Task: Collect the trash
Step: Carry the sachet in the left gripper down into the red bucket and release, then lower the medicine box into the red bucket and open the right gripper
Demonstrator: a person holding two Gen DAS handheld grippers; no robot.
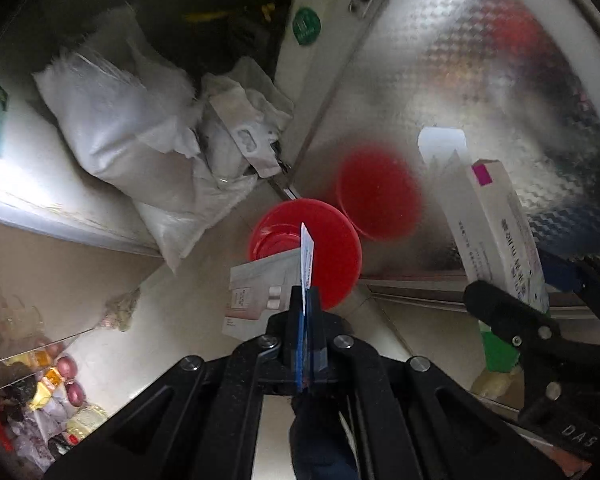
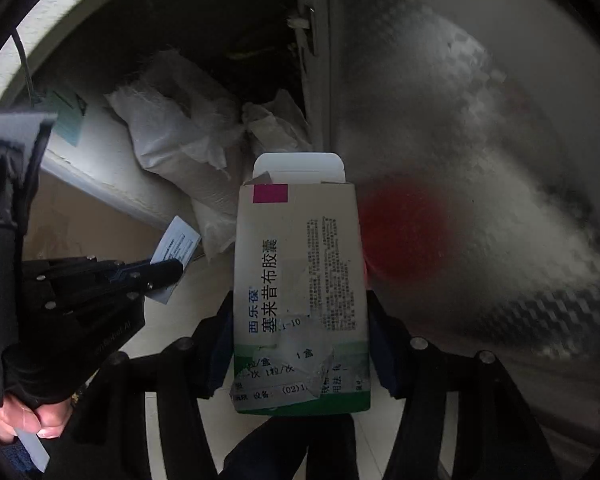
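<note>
Now both grippers carry trash near the red bin, which stands on the floor by a shiny metal door; the step in hand looks like the drop into that bin. The left gripper has its jaws together, clamped on a thin paper slip, seen edge-on and pointing to 12 o'clock, right over the bin's opening. The right gripper is clamped on a medicine box, which stands upright with its top flap open; in the left view this box is at 3 o'clock from the bin, not yet above it. To do the step well, the left jaws should probably open only while the slip hangs inside the rim, because light paper can drift away. The box should first come toward 9 o'clock over the bin, then be let go low. Counted: one bin, with its red reflection in the door that must not be taken for a second; one slip; one held box; one more flat box lying by the bin at 7 o'clock; two white sacks at 10 o'clock.
</note>
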